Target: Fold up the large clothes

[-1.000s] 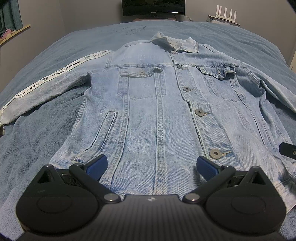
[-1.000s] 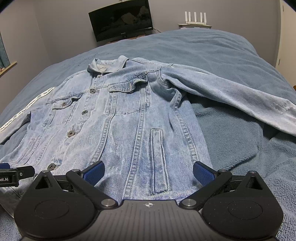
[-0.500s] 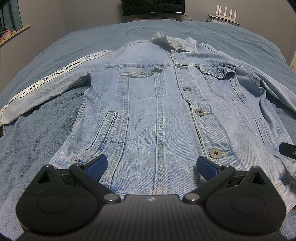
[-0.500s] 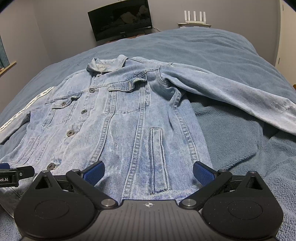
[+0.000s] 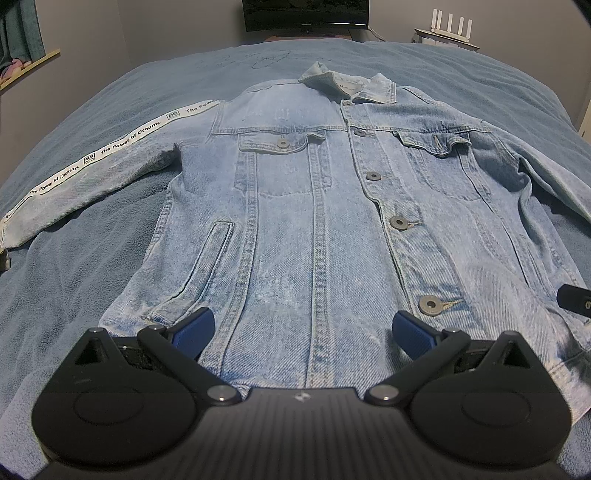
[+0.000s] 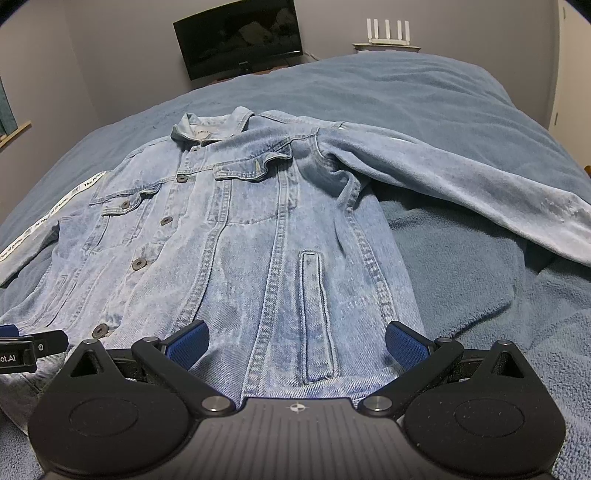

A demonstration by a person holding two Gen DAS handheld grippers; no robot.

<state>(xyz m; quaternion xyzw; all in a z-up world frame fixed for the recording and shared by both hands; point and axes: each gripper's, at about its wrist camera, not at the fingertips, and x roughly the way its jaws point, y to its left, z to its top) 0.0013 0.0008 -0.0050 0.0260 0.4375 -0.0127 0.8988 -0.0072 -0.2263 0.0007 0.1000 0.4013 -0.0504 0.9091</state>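
A light blue denim jacket [image 5: 314, 206] [image 6: 240, 236] lies flat and buttoned, front up, on the bed, collar far from me. Its left sleeve [image 5: 92, 158] with a white printed stripe stretches out to the left. The plain right sleeve [image 6: 461, 184] stretches out to the right. My left gripper [image 5: 301, 330] hovers open over the hem on the jacket's left half, nothing between its blue pads. Over the hem on the right half, my right gripper [image 6: 297, 341] is open too and empty. Each gripper's tip shows at the other view's edge [image 5: 574, 297] [image 6: 26, 349].
A blue fleece blanket [image 6: 480, 288] covers the whole bed under the jacket. A dark screen [image 6: 240, 37] stands at the far wall, with a white router [image 6: 386, 35] on a shelf to its right. A curtain and window sill [image 5: 22, 44] are at the far left.
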